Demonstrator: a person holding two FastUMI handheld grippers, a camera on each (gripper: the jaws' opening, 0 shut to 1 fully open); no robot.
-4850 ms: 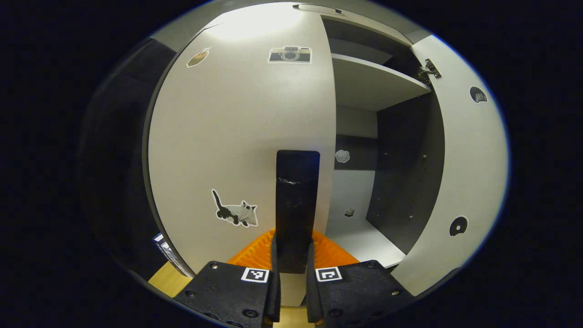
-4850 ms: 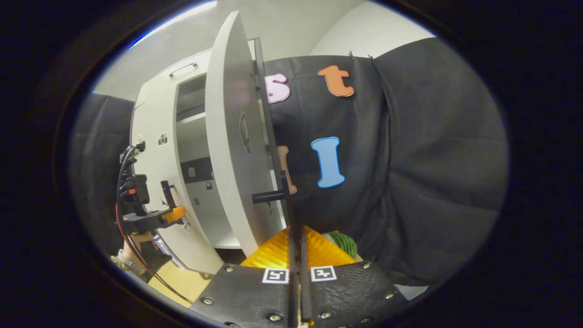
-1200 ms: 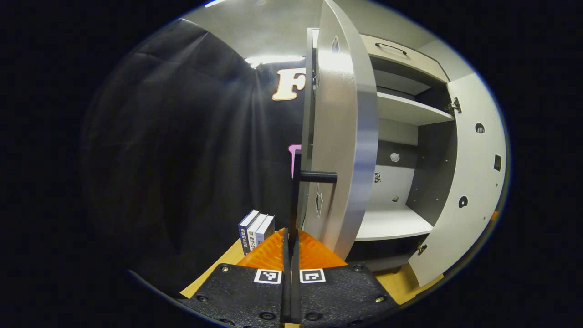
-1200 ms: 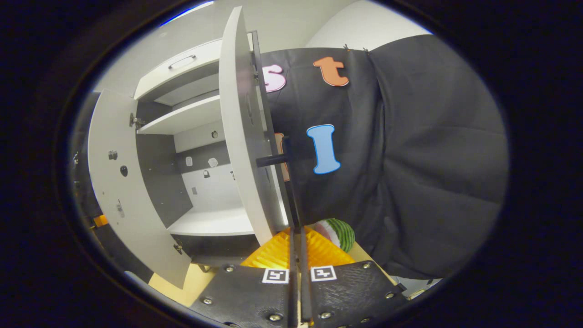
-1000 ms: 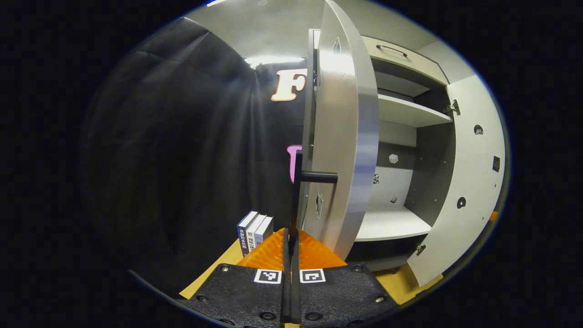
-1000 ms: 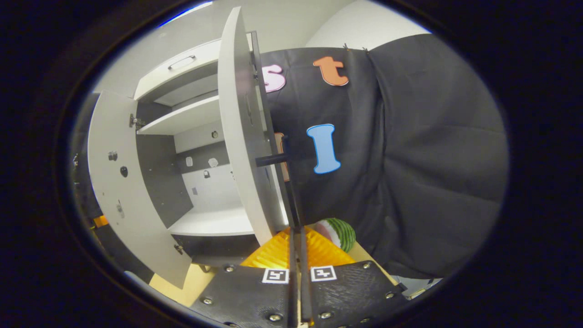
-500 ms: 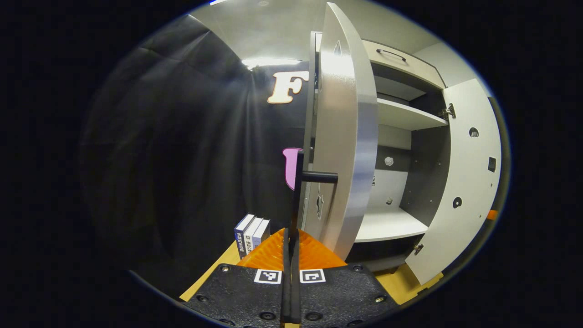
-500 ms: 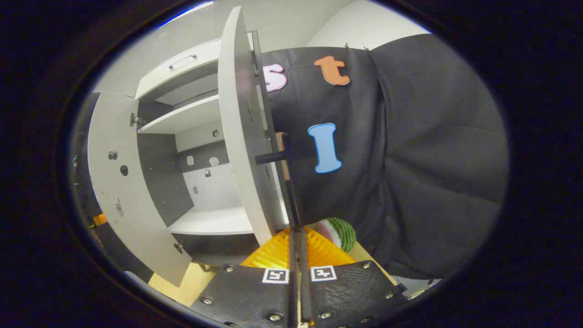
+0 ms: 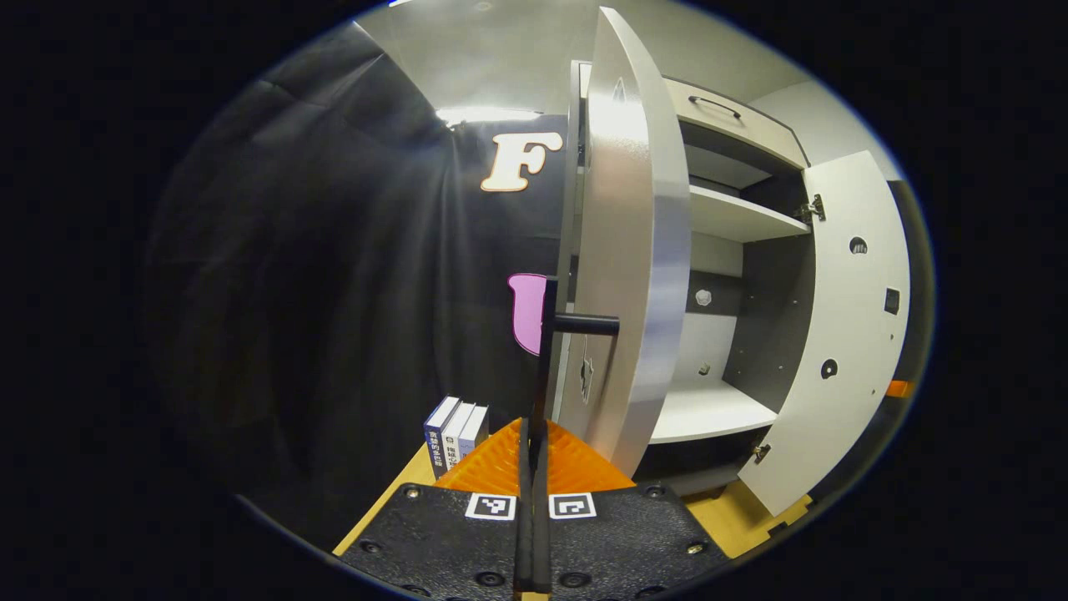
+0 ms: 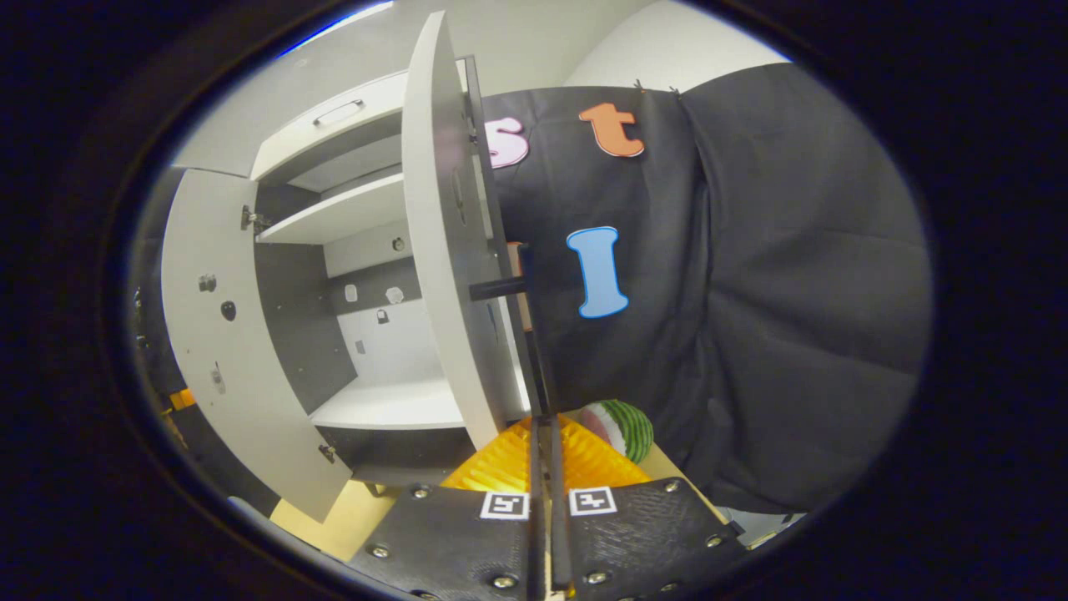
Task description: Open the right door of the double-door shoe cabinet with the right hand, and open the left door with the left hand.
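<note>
Both doors standing open

We are pinching each door's handle (image 9: pixel 544 351) edge-on in left gripper (image 9: pixel 531 434) and right gripper (image 10: pixel 542 430), steadying them.

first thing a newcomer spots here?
The cabinet gaping open: the left door stands edge-on mid-frame in the left gripper view, with the left claw shut on its handle. In the right gripper view, the right door is likewise edge-on, with a watermelon beside the cloth.
</note>
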